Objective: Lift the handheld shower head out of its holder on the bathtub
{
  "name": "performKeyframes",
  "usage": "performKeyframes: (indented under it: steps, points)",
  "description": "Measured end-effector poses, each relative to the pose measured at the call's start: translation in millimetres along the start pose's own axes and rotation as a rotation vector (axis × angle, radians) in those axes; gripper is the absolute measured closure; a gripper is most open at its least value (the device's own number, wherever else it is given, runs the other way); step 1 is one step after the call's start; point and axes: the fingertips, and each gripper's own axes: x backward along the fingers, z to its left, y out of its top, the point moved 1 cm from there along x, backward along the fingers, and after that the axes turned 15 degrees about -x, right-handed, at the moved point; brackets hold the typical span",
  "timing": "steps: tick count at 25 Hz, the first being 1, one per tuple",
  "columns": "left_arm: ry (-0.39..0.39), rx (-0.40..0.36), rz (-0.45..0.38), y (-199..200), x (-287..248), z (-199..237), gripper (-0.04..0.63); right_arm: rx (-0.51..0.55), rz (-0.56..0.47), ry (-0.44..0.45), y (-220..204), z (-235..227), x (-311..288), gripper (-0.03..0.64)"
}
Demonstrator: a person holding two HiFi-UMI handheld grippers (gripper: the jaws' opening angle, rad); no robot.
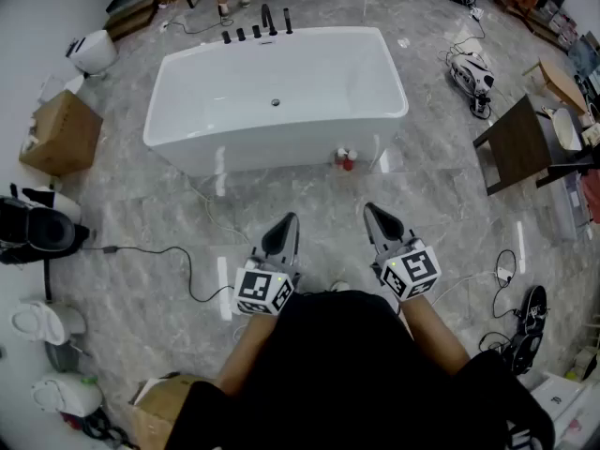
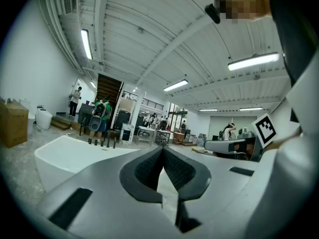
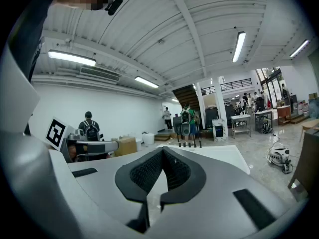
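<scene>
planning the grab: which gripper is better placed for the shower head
Left, narrowly. The black fittings sit on the tub's far rim, more in line with the left gripper than the right gripper. Both are shut, empty and short of the tub.

Shower head (image 1: pixel 287 21) upright on bathtub (image 1: pixel 328 32) rim

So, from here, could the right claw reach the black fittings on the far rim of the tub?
Probably not yet. The right claw is shut and held near the person, with floor and the whole bathtub between it and the black fittings on the far rim; stepping round looks necessary.
</scene>
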Motion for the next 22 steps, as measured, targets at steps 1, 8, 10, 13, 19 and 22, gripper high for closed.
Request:
performKeyframes:
  steps: [1, 8, 10, 13, 19, 22]
  points:
    - [-0.003, 0.002, 0.000, 1.4, -2.4, -8.1, 0.594, 0.012, -0.004, 0.004, 3.2, -2.7, 4.9, 0.620]
    - [-0.011, 0.000, -0.003, 2.8, -0.8, -37.7, 0.594, 0.084, 0.001, 0.019, 8.0, -5.9, 22.2, 0.620]
    - [-0.001, -0.006, -0.004, 3.6, -0.7, -39.2, 0.594, 0.105, -0.001, 0.029, 9.5, -5.8, 24.3, 0.620]
    - [0.013, -0.016, 0.002, 2.0, -0.5, -41.7, 0.594, 0.078, -0.013, 0.037, 8.4, -11.4, 28.1, 0.619]
    - [0.035, -0.008, -0.002, 2.3, 5.4, -40.9, 0.594, 0.013, 0.004, 0.016, 1.8, -19.6, 32.9, 0.618]
    - [0.026, 0.002, 0.006, -0.3, 6.4, -40.8, 0.593, 0.018, 0.008, 0.015, -0.9, -24.4, 36.0, 0.618]
